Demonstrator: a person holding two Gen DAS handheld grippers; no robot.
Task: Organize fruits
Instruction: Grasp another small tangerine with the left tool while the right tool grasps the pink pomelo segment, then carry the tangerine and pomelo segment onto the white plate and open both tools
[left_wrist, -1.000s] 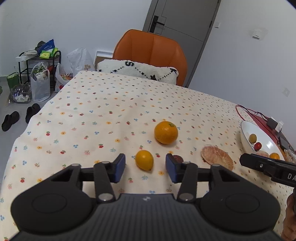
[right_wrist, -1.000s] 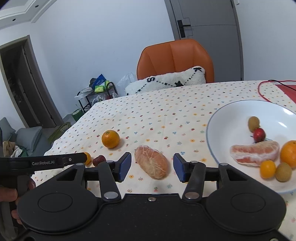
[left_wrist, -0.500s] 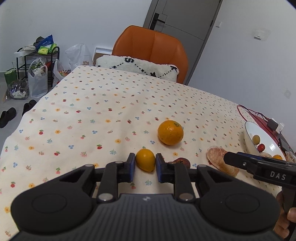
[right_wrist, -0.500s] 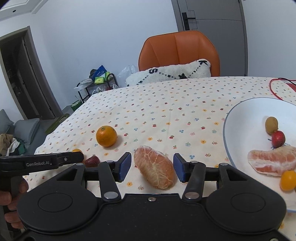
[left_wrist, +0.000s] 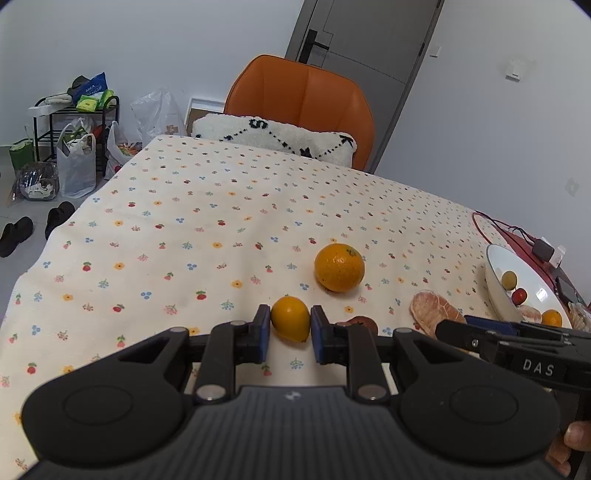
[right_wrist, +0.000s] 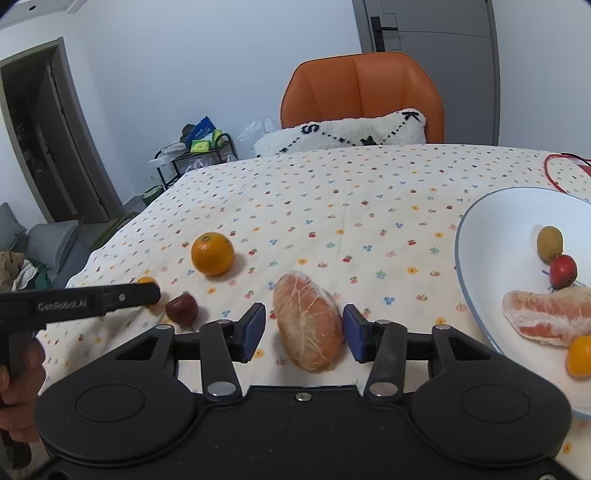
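A small yellow-orange citrus sits between the blue pads of my left gripper, which is shut on it just above the flowered cloth. A big orange lies just beyond it, and a dark red fruit lies right of the pads. My right gripper is open, its pads on either side of a peeled pomelo segment lying on the cloth. The right pad is almost touching it. The white plate to the right holds several fruits.
An orange chair with a white cushion stands at the table's far edge. A red cable and a small device lie beyond the plate. Past the table's left edge are bags, shoes and a rack.
My left gripper went from open to shut on the small citrus. My right gripper, still open, moved forward until the pomelo segment lay between its pads.
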